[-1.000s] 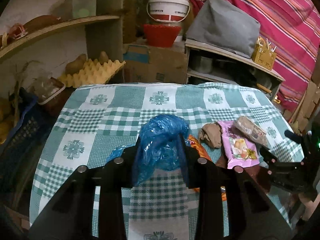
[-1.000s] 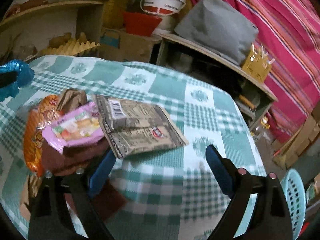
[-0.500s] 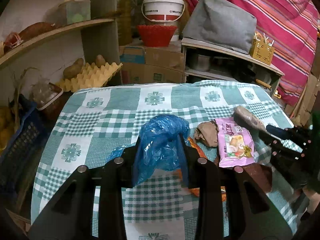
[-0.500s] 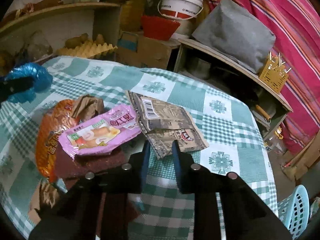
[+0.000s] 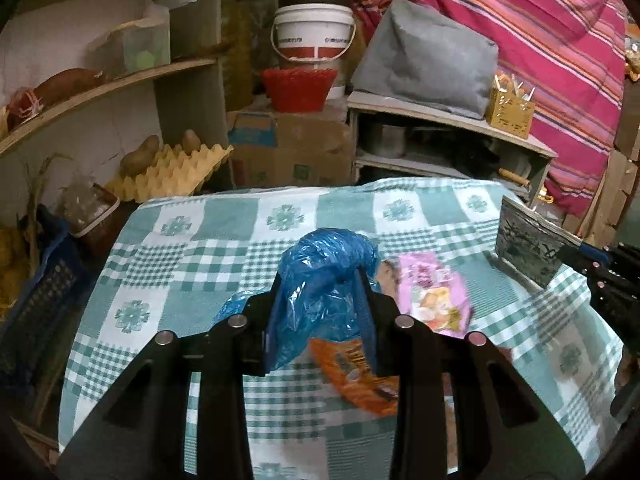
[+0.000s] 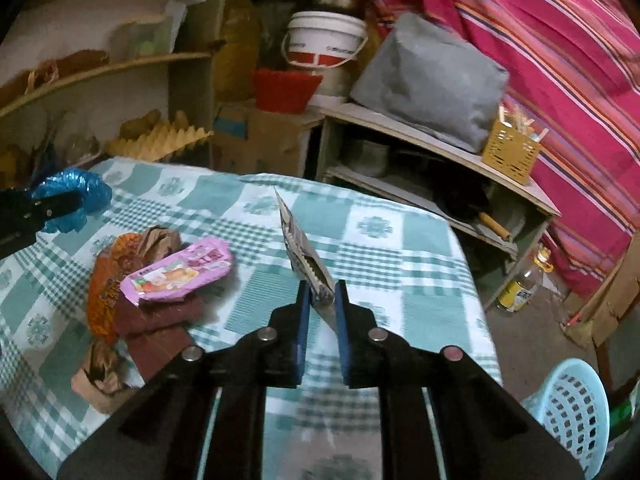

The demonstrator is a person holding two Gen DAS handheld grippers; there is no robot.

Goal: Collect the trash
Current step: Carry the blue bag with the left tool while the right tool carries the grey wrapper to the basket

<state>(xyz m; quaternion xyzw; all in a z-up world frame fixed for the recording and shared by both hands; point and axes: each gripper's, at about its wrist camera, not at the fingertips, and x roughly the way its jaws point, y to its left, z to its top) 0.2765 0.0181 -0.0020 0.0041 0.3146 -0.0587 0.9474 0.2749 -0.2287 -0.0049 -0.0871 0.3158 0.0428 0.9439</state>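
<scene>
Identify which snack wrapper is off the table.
The grey-brown printed foil wrapper, pinched edge-on in the right claw; the pink wrapper and orange wrapper lie flat.

On the desk (image 6: 420,240) covered by a green-and-white checked cloth, a pink snack wrapper (image 6: 180,274) lies atop an orange crinkled packet (image 6: 102,296), left of the grey printed wrapper (image 6: 302,252) lifted clear. Further left hangs a blue plastic bag (image 5: 324,288). A pale blue lattice basket (image 6: 576,408) stands on the floor, near right.

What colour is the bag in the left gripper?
Blue bag, clearest in the left wrist view.
</scene>
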